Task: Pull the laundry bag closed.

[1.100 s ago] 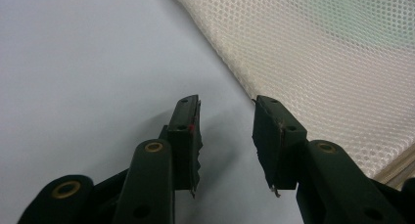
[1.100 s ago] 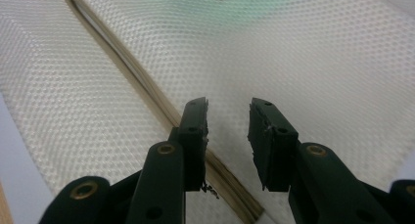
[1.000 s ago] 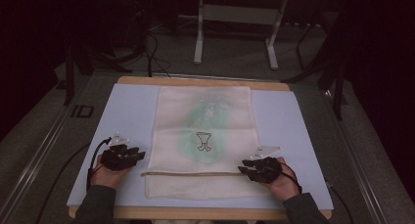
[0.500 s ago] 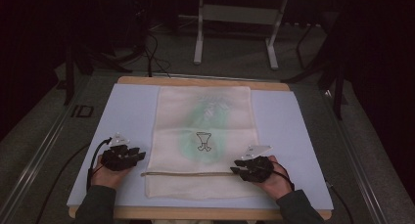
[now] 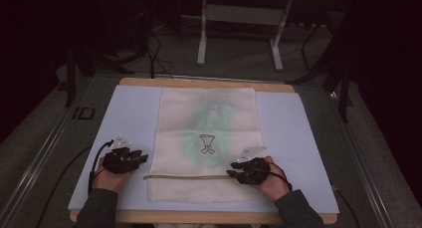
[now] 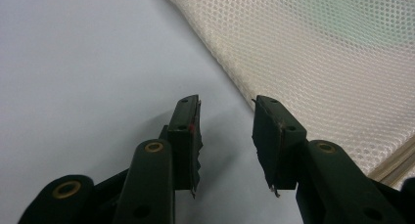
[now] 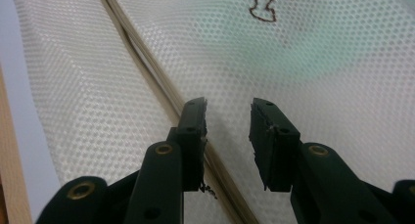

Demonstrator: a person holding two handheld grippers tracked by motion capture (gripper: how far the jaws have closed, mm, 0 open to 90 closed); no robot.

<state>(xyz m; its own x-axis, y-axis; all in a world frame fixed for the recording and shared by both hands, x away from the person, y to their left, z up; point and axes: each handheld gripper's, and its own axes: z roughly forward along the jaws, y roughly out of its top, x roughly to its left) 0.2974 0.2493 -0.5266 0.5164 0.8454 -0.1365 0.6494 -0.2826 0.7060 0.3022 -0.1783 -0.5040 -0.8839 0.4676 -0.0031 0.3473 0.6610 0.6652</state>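
A cream mesh bag [image 5: 206, 148] lies flat in the middle of the pale blue mat [image 5: 129, 118], with a green shape showing through it and a small brown drawing [image 5: 207, 143] on top. A tan zipper strip [image 5: 189, 176] runs across its near part. My left gripper [image 5: 142, 158] rests open on the mat just left of the bag's edge [image 6: 230, 77]. My right gripper [image 5: 234, 174] is open over the mesh [image 7: 313, 72], at the right end of the zipper strip [image 7: 147, 57], which passes under its left jaw.
The mat lies on a wooden board [image 5: 209, 83] whose edge shows at the back and front. Beyond the table stand a metal frame [image 5: 239, 19] and cables [image 5: 154, 49] on a dark floor.
My right gripper has slid left, from the bag's right edge onto the mesh by the zipper end. The left gripper has stayed put.
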